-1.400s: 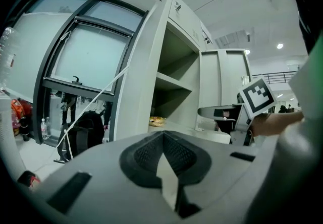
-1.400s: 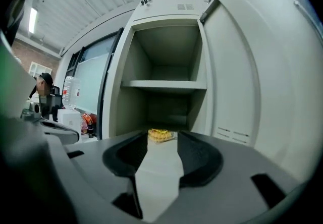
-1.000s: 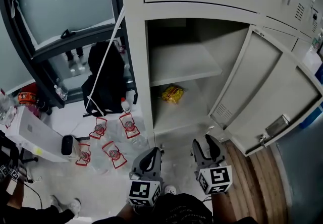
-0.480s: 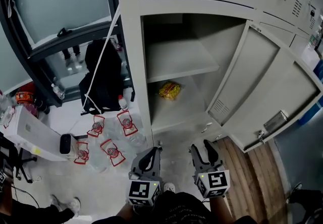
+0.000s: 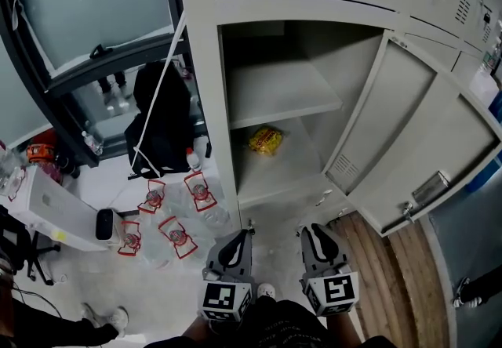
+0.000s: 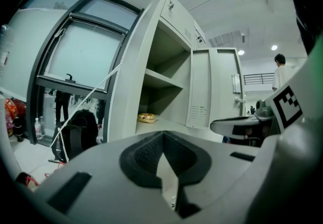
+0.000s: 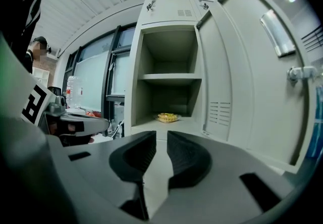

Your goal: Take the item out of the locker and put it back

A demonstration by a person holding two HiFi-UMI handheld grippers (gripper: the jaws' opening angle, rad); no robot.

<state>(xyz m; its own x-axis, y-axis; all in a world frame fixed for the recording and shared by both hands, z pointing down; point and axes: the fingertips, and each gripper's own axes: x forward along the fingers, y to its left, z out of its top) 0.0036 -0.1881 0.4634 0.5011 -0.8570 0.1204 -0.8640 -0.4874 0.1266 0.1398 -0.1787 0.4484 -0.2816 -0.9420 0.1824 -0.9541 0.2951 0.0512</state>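
Note:
A yellow packet lies on the lower floor of the open grey locker, under its empty shelf. It also shows far ahead in the left gripper view and the right gripper view. Both grippers hang low in front of the locker, well short of it. My left gripper is shut with nothing in it. The jaws of my right gripper are closing, a narrow gap still between the pads and nothing in that gap.
The locker door swings wide to the right. A black backpack leans at the left of the locker, with wrapped water bottles on the floor before it. A white box lies far left. Wooden flooring is at right.
The right gripper's jaws have drawn closer together. Both grippers sit slightly lower in the head view; the left one stays shut. The packet has not moved.

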